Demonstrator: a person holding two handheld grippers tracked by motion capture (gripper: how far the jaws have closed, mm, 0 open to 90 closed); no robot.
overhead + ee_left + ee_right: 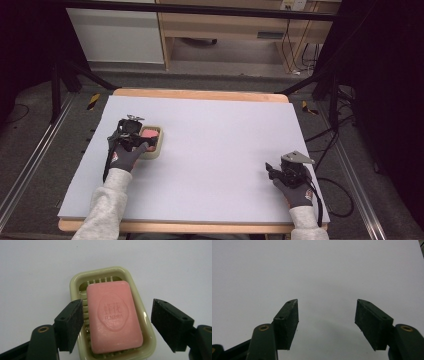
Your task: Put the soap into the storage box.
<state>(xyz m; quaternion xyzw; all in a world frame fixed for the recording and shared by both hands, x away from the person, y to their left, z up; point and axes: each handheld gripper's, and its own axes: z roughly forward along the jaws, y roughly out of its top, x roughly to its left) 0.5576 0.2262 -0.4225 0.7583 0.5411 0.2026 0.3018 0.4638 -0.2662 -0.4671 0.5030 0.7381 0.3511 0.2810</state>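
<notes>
Left gripper (116,325) released, jaws spread to either side of the pink soap bar (113,315) with neither pad pressing on it; soap lying flat inside the pale green soap dish (146,315), a strip of ribbed floor showing along the bar's far end and one long side. Dish sitting on the white table (220,150) near its left edge, with a wide bare stretch running to the right and toward the far wooden rim. Right gripper (327,315) also released, nothing between its jaws, low over bare tabletop close to the near right corner, well apart from the dish.
</notes>
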